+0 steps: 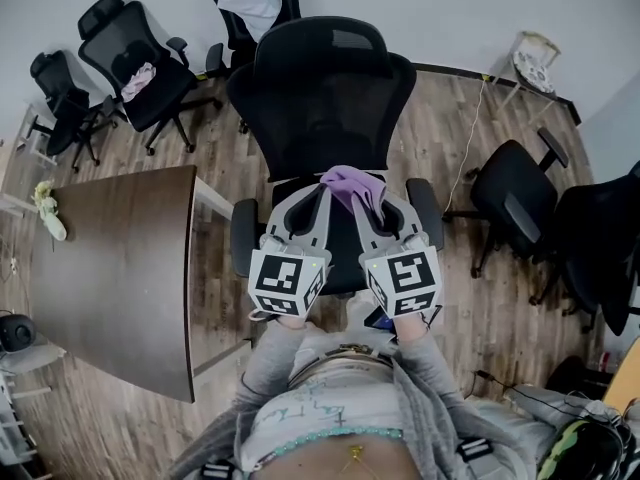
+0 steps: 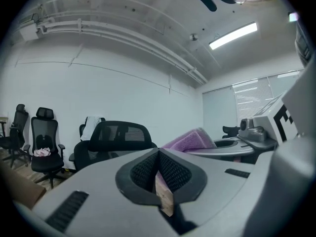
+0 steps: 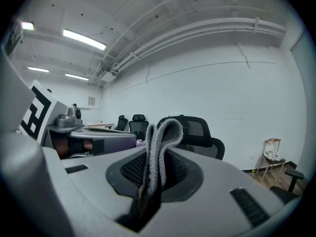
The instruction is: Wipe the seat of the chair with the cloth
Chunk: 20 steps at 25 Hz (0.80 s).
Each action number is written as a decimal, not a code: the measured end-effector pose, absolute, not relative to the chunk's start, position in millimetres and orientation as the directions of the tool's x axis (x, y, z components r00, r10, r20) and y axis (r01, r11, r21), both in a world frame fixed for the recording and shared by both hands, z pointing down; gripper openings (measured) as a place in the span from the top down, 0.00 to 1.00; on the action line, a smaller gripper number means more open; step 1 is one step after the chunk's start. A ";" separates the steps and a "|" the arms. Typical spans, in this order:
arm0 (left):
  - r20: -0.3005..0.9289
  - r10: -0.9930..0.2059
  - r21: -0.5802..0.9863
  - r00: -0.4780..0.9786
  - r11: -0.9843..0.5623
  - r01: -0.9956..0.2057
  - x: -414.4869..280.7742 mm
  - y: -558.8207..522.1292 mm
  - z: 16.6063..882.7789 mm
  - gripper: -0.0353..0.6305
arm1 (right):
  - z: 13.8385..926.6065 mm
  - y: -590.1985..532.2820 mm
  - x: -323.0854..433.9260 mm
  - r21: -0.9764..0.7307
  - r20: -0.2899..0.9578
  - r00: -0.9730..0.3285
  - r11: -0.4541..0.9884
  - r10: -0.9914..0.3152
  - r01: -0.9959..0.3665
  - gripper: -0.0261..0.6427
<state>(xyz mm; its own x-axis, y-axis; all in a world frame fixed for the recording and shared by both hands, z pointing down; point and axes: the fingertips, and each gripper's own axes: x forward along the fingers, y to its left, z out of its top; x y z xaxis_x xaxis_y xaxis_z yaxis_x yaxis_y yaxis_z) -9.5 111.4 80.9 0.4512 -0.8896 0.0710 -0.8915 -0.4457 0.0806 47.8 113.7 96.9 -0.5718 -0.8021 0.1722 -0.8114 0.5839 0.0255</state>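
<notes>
R gripper jaws clamped on cloth, over chair seat

1. The floor is wood plank in brown-grey tones.
2. The walls are plain white; a window with blinds is set in the far wall in the left gripper view.
3. Pipes run along the ceiling beside long strip lights.
4. A dark brown table stands at the left.
5. Two black office chairs stand beyond the table; the nearer has something pink on its seat.
6. Two more black chairs stand at the right.
7. A small white chair stands by the wall.
</notes>
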 end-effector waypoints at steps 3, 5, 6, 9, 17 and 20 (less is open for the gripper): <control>0.089 -0.902 0.081 0.423 -0.417 -0.905 -5.5 94.7 84.9 0.95 | 99.6 96.5 55.9 0.022 0.181 -0.591 0.604 -0.786 -0.797 0.89; 0.101 -0.909 0.082 0.404 -0.397 -0.914 -3.2 86.0 87.7 0.95 | 101.0 87.2 60.2 0.017 0.183 -0.606 0.619 -0.774 -0.785 0.89; 0.105 -0.913 0.082 0.395 -0.388 -0.918 -1.9 82.5 88.4 0.95 | 101.3 83.1 61.6 0.015 0.183 -0.615 0.628 -0.767 -0.778 0.89; 0.117 -0.924 0.079 0.365 -0.357 -0.931 2.1 74.6 90.3 0.95 | 102.3 71.5 64.3 0.007 0.180 -0.643 0.654 -0.745 -0.756 0.89; 0.171 -0.938 0.077 0.303 -0.294 -0.953 -5.1 62.3 112.2 0.95 | 121.0 48.0 58.8 -0.031 0.192 -0.687 0.695 -0.701 -0.718 0.89; 0.174 -0.931 0.080 0.321 -0.312 -0.947 -13.6 55.0 113.9 0.95 | 122.4 39.9 49.2 -0.036 0.196 -0.677 0.685 -0.709 -0.728 0.89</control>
<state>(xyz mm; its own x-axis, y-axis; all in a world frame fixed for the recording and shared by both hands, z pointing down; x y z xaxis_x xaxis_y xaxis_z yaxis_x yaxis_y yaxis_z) -13.6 55.0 113.9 0.3213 -0.9309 0.1738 -0.9468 -0.3118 0.0801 49.2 39.9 122.4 -0.6773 -0.7093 0.1956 -0.7278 0.6849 -0.0364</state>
